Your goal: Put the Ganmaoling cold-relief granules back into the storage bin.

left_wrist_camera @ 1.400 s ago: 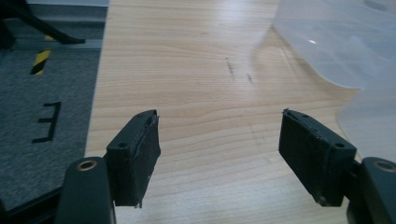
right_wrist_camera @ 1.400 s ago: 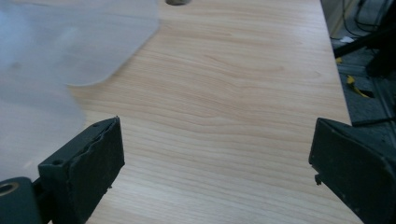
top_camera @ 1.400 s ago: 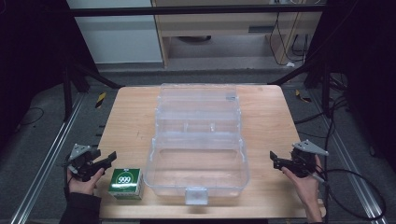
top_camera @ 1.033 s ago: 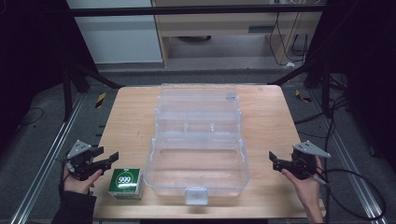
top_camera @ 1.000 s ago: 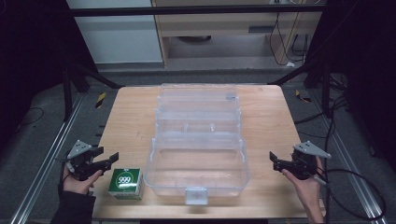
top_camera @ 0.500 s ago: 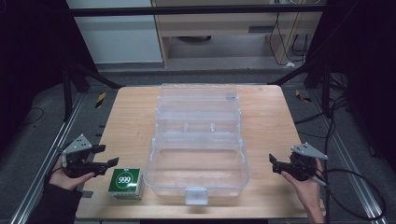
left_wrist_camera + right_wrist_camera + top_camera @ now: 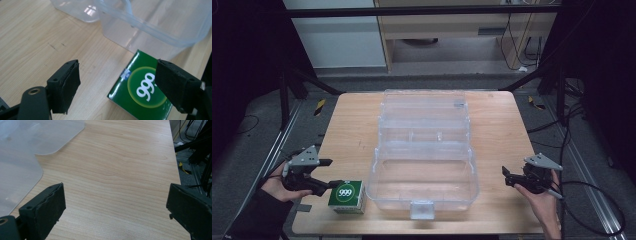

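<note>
My left gripper (image 7: 116, 87), jaws just opening and holding nothing, hangs over the green box (image 7: 140, 92) marked "999"; my right gripper (image 7: 116, 212) gapes empty.

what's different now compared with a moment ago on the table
The left gripper has risen beside the green 999 carton, and its jaws have just been opening with nothing clamped between them. The carton, the clear plastic storage box and the right gripper stayed put.

Left tongs (image 7: 331, 175) just opening, empty; right tongs (image 7: 506, 176) agape.
</note>
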Available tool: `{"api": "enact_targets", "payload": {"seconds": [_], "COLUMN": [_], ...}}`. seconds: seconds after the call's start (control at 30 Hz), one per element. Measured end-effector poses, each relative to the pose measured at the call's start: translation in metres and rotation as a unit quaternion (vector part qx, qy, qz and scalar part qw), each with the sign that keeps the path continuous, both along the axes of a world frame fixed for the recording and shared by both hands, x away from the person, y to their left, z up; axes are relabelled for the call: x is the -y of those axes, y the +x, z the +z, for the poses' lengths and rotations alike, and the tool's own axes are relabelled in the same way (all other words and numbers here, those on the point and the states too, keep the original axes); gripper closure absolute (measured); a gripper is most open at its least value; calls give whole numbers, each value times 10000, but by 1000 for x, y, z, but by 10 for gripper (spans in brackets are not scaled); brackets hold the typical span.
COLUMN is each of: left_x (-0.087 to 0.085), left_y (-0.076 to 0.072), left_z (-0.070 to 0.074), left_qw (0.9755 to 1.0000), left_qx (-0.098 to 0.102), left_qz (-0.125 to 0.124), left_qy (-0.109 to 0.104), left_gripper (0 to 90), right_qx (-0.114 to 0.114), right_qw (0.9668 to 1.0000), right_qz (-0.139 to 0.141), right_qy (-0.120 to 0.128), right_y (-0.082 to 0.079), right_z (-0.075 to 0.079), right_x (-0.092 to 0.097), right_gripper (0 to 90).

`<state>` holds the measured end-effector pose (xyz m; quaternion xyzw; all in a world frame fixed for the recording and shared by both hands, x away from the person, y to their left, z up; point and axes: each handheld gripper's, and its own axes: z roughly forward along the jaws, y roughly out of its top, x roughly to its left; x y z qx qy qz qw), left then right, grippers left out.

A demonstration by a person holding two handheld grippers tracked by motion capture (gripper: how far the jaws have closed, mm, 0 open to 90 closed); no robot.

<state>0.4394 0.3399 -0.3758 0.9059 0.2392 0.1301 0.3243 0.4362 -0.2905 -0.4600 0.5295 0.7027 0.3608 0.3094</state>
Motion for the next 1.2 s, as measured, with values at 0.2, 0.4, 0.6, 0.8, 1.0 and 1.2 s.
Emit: {"api": "enact_targets", "payload": {"seconds": [0.2,0.4,0.6,0.8,1.0,1.2], "left_x": [6,12,20,27,31,36], "left_y": [-2,-3,-2,-1,2,4], "left_z": [0,-1,-3,-8,-13,-18], "left_qw": [9985,9941,9888,9829,9797,9755], "left_qx": [-106,-233,-306,-371,-445,-528], "left_qz": [-428,-860,-1168,-1405,-1490,-1664], "left_qy": [333,623,875,1134,1263,1342], "left_gripper": [186,165,139,119,113,91], "right_qx": [-67,-151,-195,-187,-249,-331], "right_qw": [9999,9998,9996,9996,9993,9989], "right_qz": [36,82,140,150,181,225], "right_qy": [-79,-126,-164,-178,-197,-260], "right_y": [1,1,2,1,2,3], "right_z": [-2,-4,-5,-4,-6,-9], "right_x": [-1,-1,-2,-1,-3,-4], "right_gripper": [25,22,21,20,17,11]}}
